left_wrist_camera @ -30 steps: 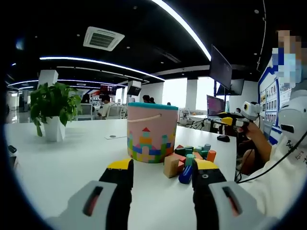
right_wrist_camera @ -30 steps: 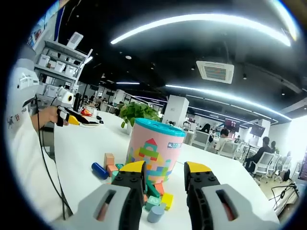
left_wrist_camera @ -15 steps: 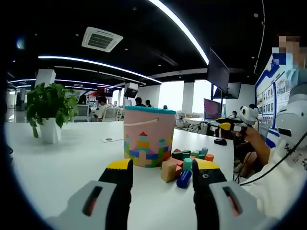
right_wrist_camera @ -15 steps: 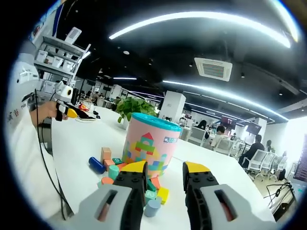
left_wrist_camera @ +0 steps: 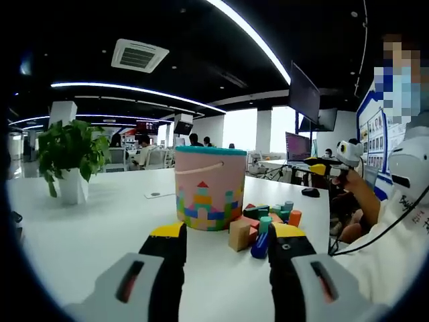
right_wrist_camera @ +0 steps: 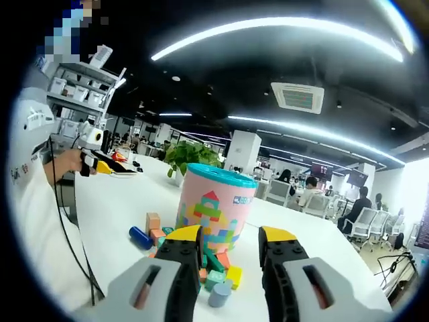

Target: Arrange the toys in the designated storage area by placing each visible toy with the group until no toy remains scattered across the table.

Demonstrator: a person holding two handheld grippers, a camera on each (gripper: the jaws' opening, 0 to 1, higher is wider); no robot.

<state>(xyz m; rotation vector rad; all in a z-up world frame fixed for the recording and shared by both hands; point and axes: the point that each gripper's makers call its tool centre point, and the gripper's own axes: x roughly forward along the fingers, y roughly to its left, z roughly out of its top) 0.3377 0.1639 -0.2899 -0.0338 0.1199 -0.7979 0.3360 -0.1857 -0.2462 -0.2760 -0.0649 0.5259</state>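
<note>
A pink toy bucket [left_wrist_camera: 210,189] with a teal lid stands on the white table [left_wrist_camera: 87,235]. Loose blocks lie to its right: a wooden cube [left_wrist_camera: 239,235], a blue cylinder [left_wrist_camera: 260,245], a teal cylinder [left_wrist_camera: 265,223] and an orange piece [left_wrist_camera: 295,218]. My left gripper [left_wrist_camera: 224,243] is open and short of them, holding nothing. In the right gripper view the bucket [right_wrist_camera: 214,204] has a wooden cube [right_wrist_camera: 153,221], a blue cylinder [right_wrist_camera: 139,237] and a yellow block [right_wrist_camera: 234,275] in front of it. My right gripper [right_wrist_camera: 231,241] is open above the nearest blocks, holding nothing.
A potted plant [left_wrist_camera: 70,159] stands far left on the table and shows behind the bucket as a plant [right_wrist_camera: 191,157]. A person in white [left_wrist_camera: 402,221] is at the table's right end, hand on a yellow-tipped gripper [left_wrist_camera: 328,168]. Seated people [right_wrist_camera: 312,194] are further back.
Both cameras have drifted a little, so the bucket and blocks sit slightly differently in each view. The toys themselves have not moved. Both pairs of jaws keep the same gap.
</note>
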